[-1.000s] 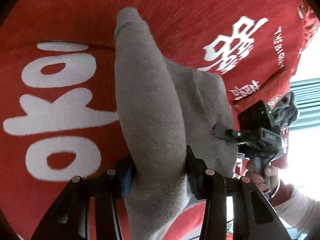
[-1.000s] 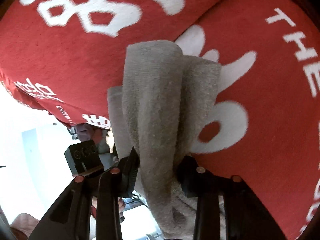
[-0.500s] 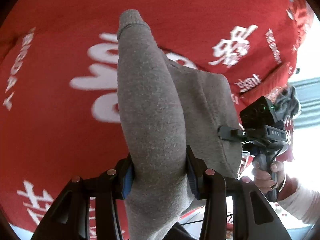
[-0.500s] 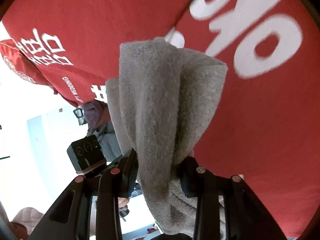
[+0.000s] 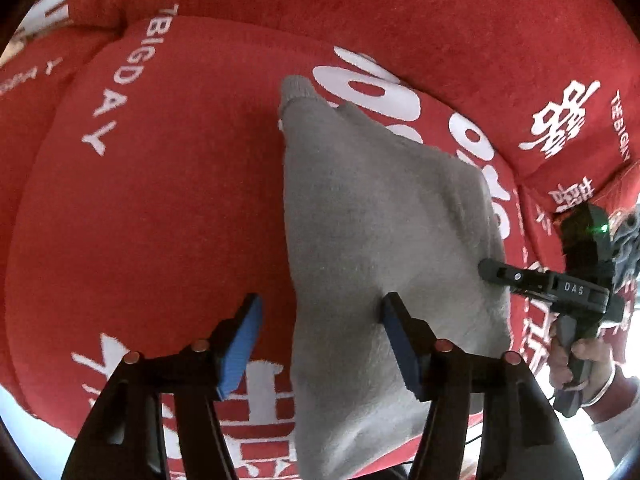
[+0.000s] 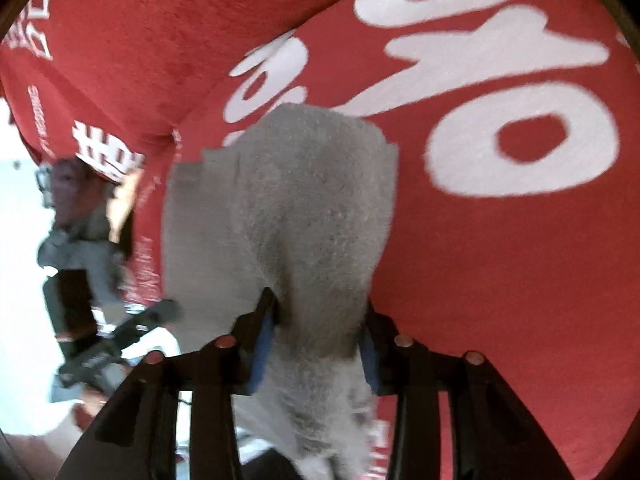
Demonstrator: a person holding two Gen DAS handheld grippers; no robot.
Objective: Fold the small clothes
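Note:
A small grey knit garment [image 5: 380, 220] lies spread on a red cushioned surface [image 5: 160, 200] with white lettering. My left gripper [image 5: 320, 340] is open, its blue pads apart, with the garment's near edge lying loose between them. My right gripper [image 6: 316, 344] is shut on the grey garment [image 6: 304, 208], which bunches up between its pads. The right gripper also shows in the left wrist view [image 5: 552, 284], at the garment's right edge.
The red surface has a raised back cushion [image 5: 400, 8] behind the garment and a seam at the left. A person's hand [image 5: 588, 356] holds the right gripper. The person [image 6: 76, 216] shows blurred at the left of the right wrist view.
My left gripper has opened and let go of the garment, which now lies flatter on the red surface. My right gripper has kept its hold and moved.

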